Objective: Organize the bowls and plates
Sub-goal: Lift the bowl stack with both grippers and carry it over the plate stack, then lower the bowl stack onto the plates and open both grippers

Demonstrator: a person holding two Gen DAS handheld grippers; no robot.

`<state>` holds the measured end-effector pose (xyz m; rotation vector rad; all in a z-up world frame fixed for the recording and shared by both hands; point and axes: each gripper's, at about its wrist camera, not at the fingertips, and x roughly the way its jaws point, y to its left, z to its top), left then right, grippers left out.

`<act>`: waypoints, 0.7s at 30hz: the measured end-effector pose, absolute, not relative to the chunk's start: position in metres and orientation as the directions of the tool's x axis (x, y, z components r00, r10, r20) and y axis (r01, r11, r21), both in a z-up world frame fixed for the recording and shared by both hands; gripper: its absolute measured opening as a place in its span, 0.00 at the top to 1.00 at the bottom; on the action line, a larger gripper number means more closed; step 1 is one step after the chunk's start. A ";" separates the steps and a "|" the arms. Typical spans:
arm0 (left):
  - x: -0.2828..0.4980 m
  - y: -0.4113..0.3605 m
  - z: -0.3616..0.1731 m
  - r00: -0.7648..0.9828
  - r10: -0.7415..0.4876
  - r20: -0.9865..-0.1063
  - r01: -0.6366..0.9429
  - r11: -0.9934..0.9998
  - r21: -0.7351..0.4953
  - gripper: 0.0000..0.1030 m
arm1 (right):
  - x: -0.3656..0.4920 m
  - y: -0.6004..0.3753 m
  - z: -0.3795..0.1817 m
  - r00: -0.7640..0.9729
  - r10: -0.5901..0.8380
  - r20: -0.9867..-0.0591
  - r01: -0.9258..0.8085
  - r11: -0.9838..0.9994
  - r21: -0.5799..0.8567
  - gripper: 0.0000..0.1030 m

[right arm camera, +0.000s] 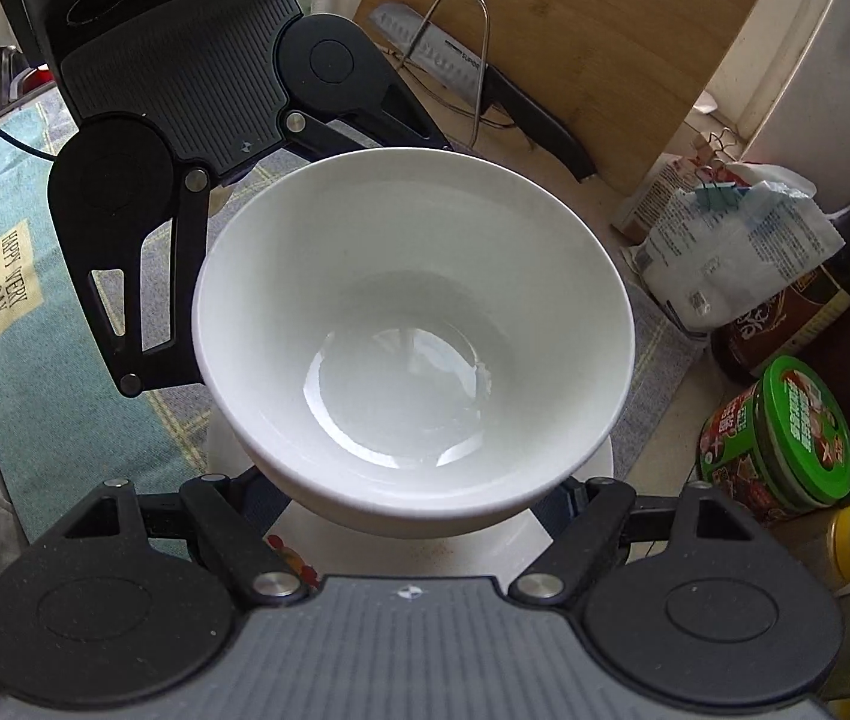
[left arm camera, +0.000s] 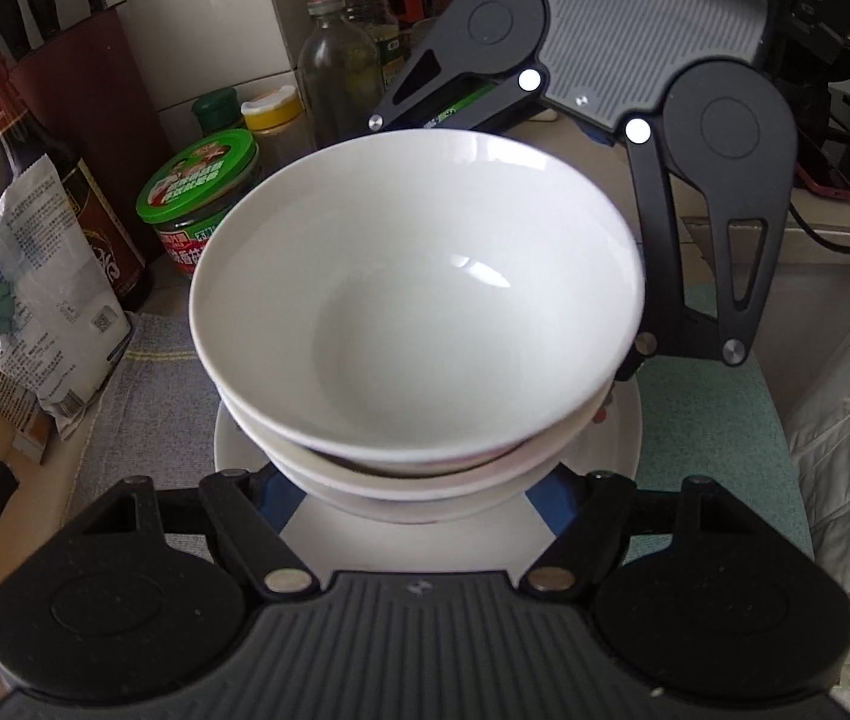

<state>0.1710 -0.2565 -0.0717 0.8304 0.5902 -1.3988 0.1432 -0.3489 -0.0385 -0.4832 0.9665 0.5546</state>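
A stack of white bowls point(left arm camera: 419, 312) is sitting nested on a white plate point(left arm camera: 622, 444), and the plate itself is lying over the cloths spread on the table point(left arm camera: 143, 516), with the whole pile filling the middle of both wrist views. The left gripper point(left arm camera: 419, 498) is reaching in at the near side of the pile and the right gripper point(right arm camera: 419, 516) is doing the same from the opposite side, so the two are facing each other across the bowls; each one's fingers are disappearing under the bowls at about the plate's rim, and it looks as though both are gripping that rim, though the contact itself is hidden and I cannot tell for certain. The main risk, as I judge it, is that the bowls are only resting loose on one another, so any tilt of the plate or uneven movement of the two hands could be sliding the top bowl off or tipping the pile. A weak hold on a thin glazed rim could also be slipping. Clutter is crowding close: a green-lidded jar point(left arm camera: 200, 204), bottles and a paper packet point(left arm camera: 41, 294) on one side, a knife point(right arm camera: 484, 90) against a wooden cutting board point(right arm camera: 604, 30) on the other, all easy to knock
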 end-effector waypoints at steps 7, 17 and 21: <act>0.179 -0.264 -0.077 0.109 -0.607 -0.787 0.991 0.003 0.135 0.27 | 0.147 -0.360 -0.045 0.443 0.218 -0.870 -0.620 0.775 -0.122 0.18; 0.182 -0.269 -0.085 0.093 -0.595 -0.798 0.994 0.013 0.106 0.27 | 0.150 -0.359 -0.051 0.430 0.204 -0.879 -0.630 0.766 -0.130 0.18; 0.183 -0.268 -0.087 0.089 -0.597 -0.797 0.995 0.015 0.100 0.26 | 0.153 -0.360 -0.054 0.426 0.204 -0.881 -0.626 0.770 -0.124 0.18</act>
